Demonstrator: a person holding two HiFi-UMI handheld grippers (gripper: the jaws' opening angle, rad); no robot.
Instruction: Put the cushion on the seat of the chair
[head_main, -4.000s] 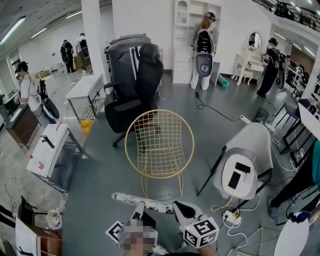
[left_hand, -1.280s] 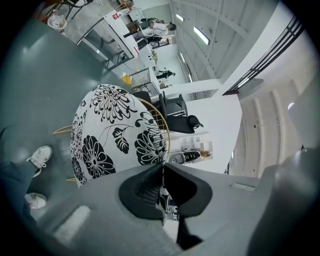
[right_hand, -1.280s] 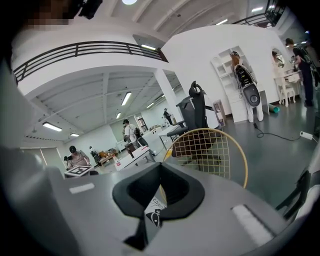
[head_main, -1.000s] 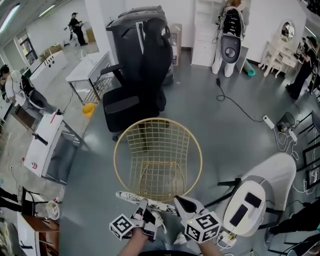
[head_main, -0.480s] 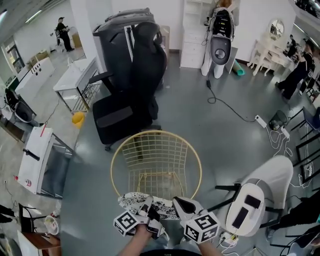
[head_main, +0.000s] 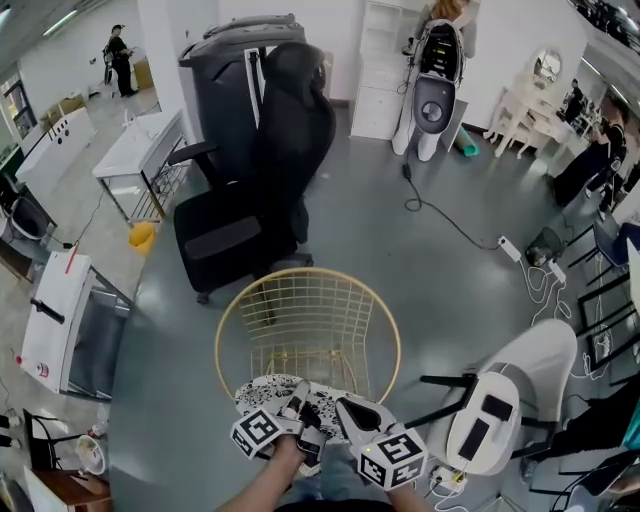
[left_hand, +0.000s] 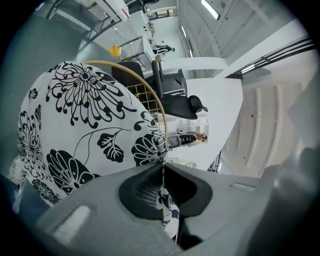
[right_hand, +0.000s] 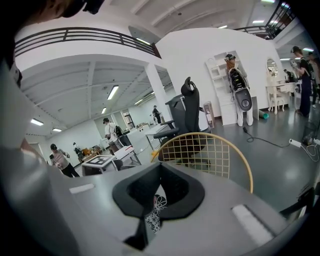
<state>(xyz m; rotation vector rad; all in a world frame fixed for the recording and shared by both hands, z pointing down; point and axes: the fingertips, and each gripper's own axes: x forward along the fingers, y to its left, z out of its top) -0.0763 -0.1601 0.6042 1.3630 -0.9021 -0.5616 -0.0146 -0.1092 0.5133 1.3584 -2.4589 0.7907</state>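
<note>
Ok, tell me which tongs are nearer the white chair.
Right. The right tongs grip the cushion on the side towards the white chair; the left tongs grip it farther over, away from that chair.

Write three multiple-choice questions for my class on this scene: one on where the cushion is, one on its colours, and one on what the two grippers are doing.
1. Where is the cushion?
A. On the black office chair's seat
B. At the near edge of the wire chair
C. On the white table

2. What is the cushion's pattern?
A. Red stripes
B. Plain blue
C. Black flowers on white

3. How do the grippers stand?
A. Both shut on the cushion
B. Both open
C. Only the left one shut

Answers:
1 B: the head view shows it at that chair's front rim.
2 C: the left gripper view shows the print plainly.
3 A: cushion fabric is pinched in both the left gripper and the right gripper.
</note>
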